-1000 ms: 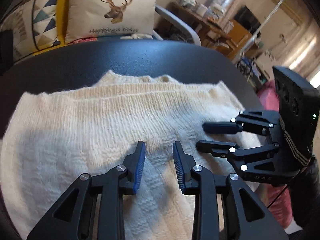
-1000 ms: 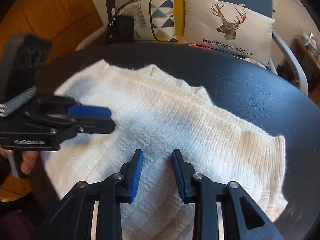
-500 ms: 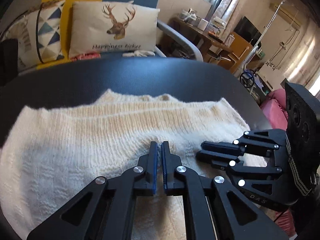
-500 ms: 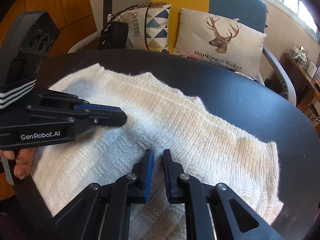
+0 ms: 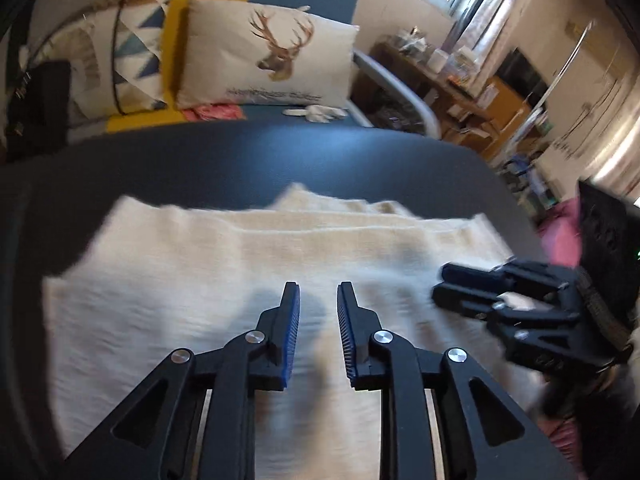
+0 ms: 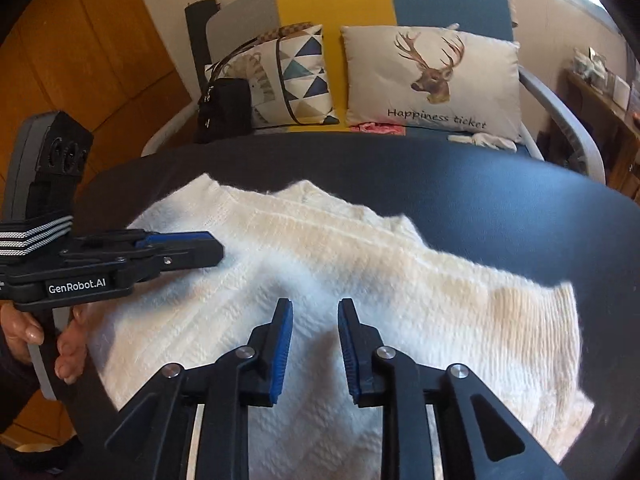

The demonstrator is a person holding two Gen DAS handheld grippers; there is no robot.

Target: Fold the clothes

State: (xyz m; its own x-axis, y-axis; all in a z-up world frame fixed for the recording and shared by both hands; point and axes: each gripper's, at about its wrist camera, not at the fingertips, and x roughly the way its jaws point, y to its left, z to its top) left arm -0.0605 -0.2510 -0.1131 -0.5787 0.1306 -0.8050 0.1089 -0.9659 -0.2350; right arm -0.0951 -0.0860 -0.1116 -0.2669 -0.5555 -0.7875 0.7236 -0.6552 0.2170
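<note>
- The dark table [image 6: 500, 208] fills both views, and behind it sits a chair with a deer-print cushion [image 6: 432, 80] and a triangle-patterned cushion [image 6: 296, 76].
- Spread flat on the table lies the cream knitted sweater [image 6: 360, 280], folded into a broad band; its long axis runs across the table from the left-hand side to the right-hand side, ribbed edge out at the right end, and a small peak of fabric at the far edge points toward the chair.
- The left gripper [image 5: 318, 300] hovers over the near middle of the sweater, fingers parted, nothing between them.
- The right gripper [image 6: 315, 316] is beside it, over the sweater too, fingers apart and empty.
- In the right wrist view, the person's left hand [image 6: 60, 344] clasps its gripper's handle at the table's edge.
</note>
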